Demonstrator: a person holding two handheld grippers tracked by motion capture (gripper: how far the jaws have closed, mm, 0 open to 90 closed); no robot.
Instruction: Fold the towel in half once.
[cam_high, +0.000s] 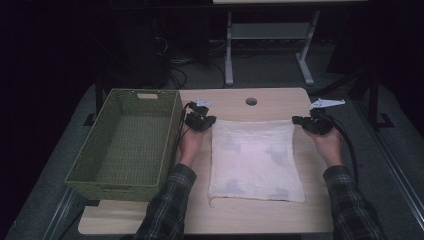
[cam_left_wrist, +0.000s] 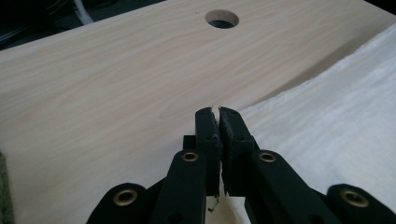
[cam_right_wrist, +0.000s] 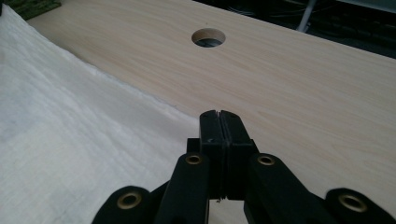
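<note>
At the left of the high view a green woven basket (cam_high: 127, 142) sits on the light wooden desk (cam_high: 260, 217), its near end hanging over the desk's lower-left edge. Just right of the basket's far corner, left of centre, the left hand-held gripper (cam_high: 212, 120) is held in the person's left hand (cam_high: 191, 142), and a plaid sleeve (cam_high: 167, 207) comes in from the bottom edge. Its tips meet the upper-left corner of a white cloth (cam_high: 255, 160), which lies spread over the middle of the desk with faint grey patches on it. In the left gripper view the jaws of this hand-held gripper (cam_left_wrist: 218, 112) are pressed together, with a frayed bit of the cloth's (cam_left_wrist: 336, 135) edge pinched between them; the cloth fills the right of that frame and bare desk (cam_left_wrist: 107, 107) the left.

A round cable hole (cam_high: 251, 101) lies in the desk above the cloth, at the centre of the high view. At the right, the right hand-held gripper (cam_high: 296, 120) meets the cloth's upper-right corner. In the right gripper view its jaws (cam_right_wrist: 219, 113) are pressed together at the cloth's (cam_right_wrist: 70, 144) edge; whether fabric lies between them cannot be told. There the cloth spreads across the left of the frame.
</note>
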